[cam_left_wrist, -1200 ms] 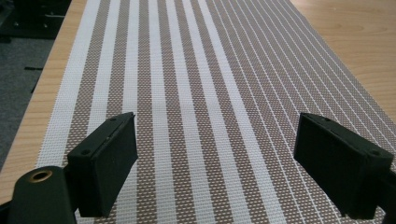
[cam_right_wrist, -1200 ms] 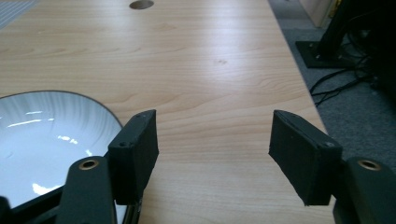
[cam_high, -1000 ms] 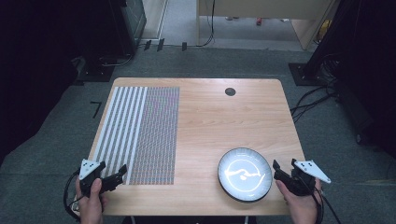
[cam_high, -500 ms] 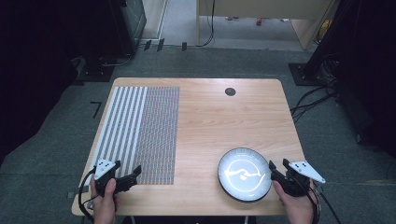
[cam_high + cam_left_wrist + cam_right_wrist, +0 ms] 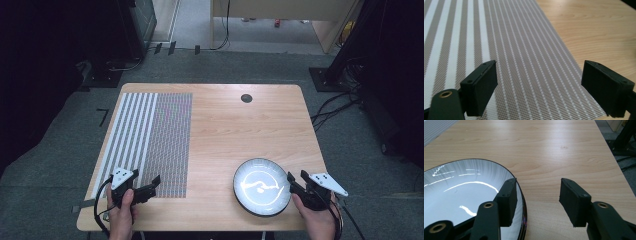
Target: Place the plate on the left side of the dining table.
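Note:
A white plate (image 5: 261, 187) with a dark rim sits at the table's front right. My right gripper (image 5: 296, 177) is at its right edge. In the right gripper view one jaw hangs over the plate's (image 5: 461, 192) rim and the other over bare wood, so the rim lies between them untouched. The right gripper (image 5: 537, 200) is open, and its jaws have just been closing. A grey-and-white striped placemat (image 5: 155, 135) covers the table's left side. My left gripper (image 5: 151, 186) hovers over its front edge, open. The mat's weave (image 5: 524, 50) lies under the left gripper (image 5: 539, 85).
The wooden table (image 5: 240, 130) has a small black round cap (image 5: 246, 98) near its far edge. Cables and dark equipment stands lie on the floor around the table. Bare wood shows between mat and plate.
My left gripper has moved right, from off the mat's front left corner to over the mat. The right gripper's jaws have narrowed beside the plate's rim.

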The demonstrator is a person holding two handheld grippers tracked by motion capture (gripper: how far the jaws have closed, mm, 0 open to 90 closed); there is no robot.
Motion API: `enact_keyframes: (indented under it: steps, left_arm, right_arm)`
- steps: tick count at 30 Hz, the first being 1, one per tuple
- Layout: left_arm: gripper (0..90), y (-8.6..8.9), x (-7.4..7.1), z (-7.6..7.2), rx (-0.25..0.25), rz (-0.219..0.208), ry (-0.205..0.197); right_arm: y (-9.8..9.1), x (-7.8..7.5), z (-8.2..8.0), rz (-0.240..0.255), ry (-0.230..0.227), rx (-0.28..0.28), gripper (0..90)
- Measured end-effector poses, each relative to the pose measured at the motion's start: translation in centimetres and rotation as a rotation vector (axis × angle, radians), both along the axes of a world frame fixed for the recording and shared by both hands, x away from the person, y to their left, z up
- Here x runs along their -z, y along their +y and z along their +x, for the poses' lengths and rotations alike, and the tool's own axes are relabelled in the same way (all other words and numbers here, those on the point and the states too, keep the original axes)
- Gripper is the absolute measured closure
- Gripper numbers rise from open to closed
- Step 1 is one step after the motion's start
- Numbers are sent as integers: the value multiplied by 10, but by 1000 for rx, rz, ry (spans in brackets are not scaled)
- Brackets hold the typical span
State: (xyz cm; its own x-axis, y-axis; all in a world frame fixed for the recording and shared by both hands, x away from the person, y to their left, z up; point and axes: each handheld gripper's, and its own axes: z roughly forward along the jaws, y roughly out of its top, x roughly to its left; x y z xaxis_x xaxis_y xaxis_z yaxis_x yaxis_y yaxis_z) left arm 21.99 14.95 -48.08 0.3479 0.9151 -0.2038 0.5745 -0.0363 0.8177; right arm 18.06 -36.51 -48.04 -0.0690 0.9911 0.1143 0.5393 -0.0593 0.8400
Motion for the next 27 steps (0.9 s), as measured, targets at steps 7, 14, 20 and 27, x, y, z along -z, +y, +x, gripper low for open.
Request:
enact_keyframes:
  steps: [7,14,20,27]
  left_arm:
    - [134,-24,-2,0,46,2,2]
    - [134,-54,-5,2,100,6,-4]
    - [135,-78,-10,6,144,7,-10]
    - [135,-103,-13,8,183,4,-16]
  right_arm:
    - [-2,-1,-1,13,-8,-9,571]
    - [0,-1,-1,31,-6,-35,584]
    - [0,0,-1,24,-4,-43,583]
    - [-1,0,-1,38,7,-39,606]
